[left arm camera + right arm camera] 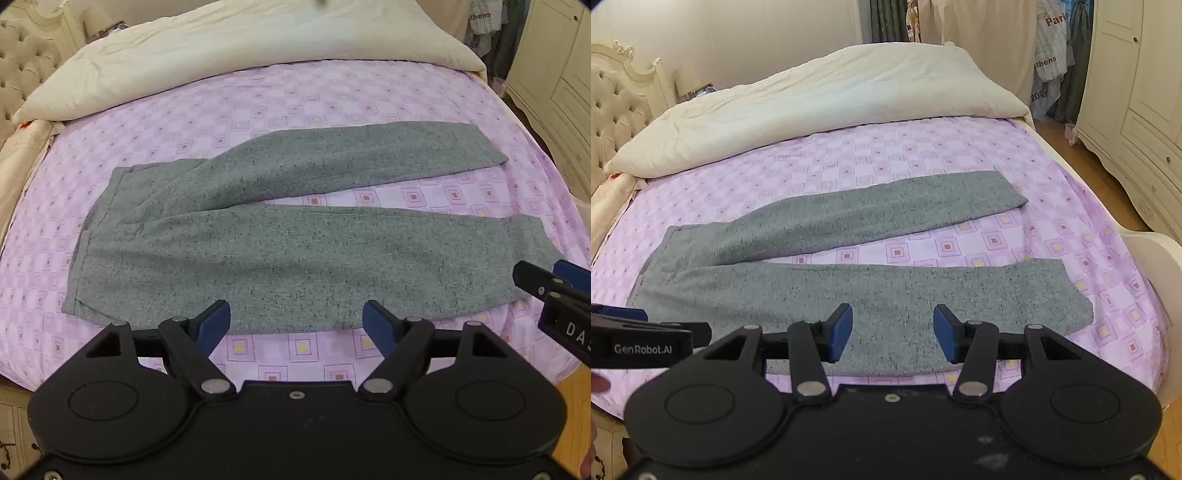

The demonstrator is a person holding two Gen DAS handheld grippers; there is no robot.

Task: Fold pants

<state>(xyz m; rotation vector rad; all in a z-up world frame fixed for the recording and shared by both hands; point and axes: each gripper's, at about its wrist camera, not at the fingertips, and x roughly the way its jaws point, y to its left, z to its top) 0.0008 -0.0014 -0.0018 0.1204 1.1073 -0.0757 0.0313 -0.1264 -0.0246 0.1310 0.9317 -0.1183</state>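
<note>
Garment: grey pants (280, 236) are laid flat on the bed (332, 99), waistband toward the headboard side at the left, both legs spread apart in a narrow V toward the right
Fold status: no fold is seen; the two legs lie separately, with purple sheet showing between them
Left tool (296, 322): fingers are spread wide, nothing is held; it is poised just over the near edge of the near leg, around mid-length
Right tool (893, 331): fingers are likewise spread, nothing is pinched; it is held over the near leg, closer to the cuff end
Step in hand: judged as the approach to a first grasp, before any lengthwise fold
Next move: the near leg's edge is probably to be pinched at two places and carried over onto the far leg; both layers of cloth need to be caught, and the lift kept even so the leg is not dragged askew
Surroundings: a cream duvet (820, 96) is bunched along the far side, well apart from the pants
</note>
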